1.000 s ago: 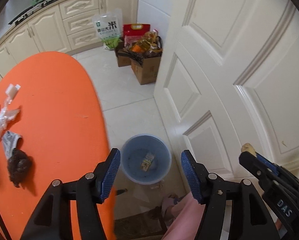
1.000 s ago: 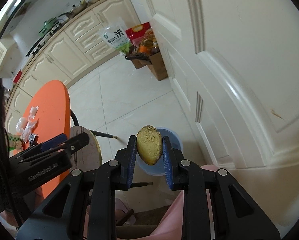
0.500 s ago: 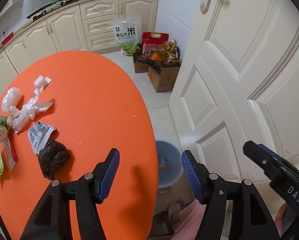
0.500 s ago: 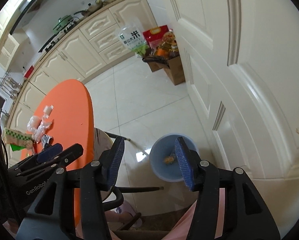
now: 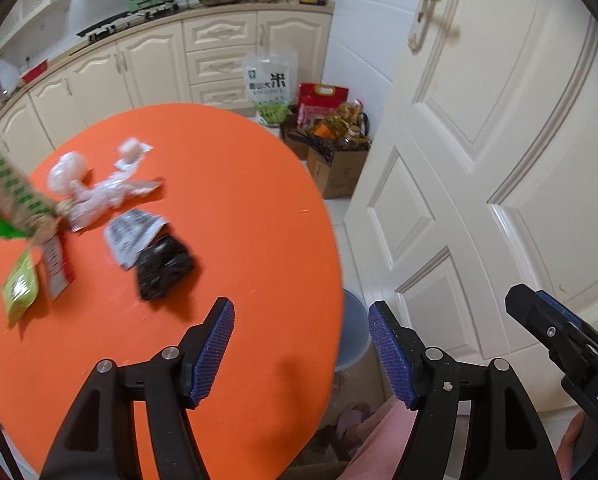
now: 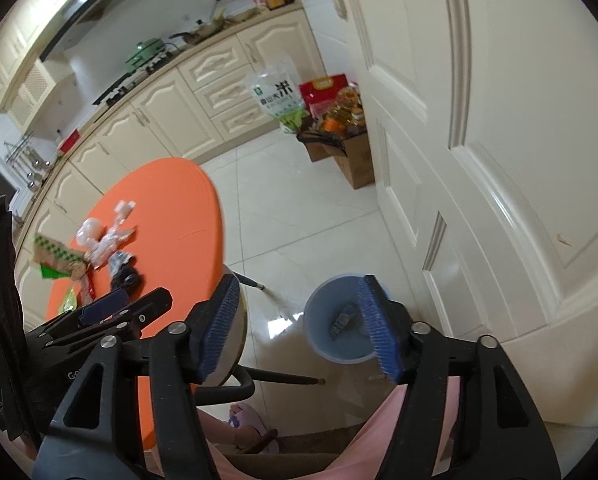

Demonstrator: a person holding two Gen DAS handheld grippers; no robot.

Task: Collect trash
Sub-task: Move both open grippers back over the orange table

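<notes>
The left gripper (image 5: 301, 350) hovers over the orange table (image 5: 239, 200), jaws apart; the right gripper (image 6: 299, 328) hangs beside that table, jaws apart, empty.

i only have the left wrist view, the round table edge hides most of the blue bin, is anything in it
Observer: Yes. The right wrist view looks down into the round blue plastic bin, and a small crumpled wrapper lies on its bottom.
Operator: is the right gripper holding anything
Observer: No. The right gripper is open, with nothing between its blue pads.
Operator: what's under the table on that side
Observer: A round stool with black metal legs stands beside the orange round table, between it and the bin.
</notes>
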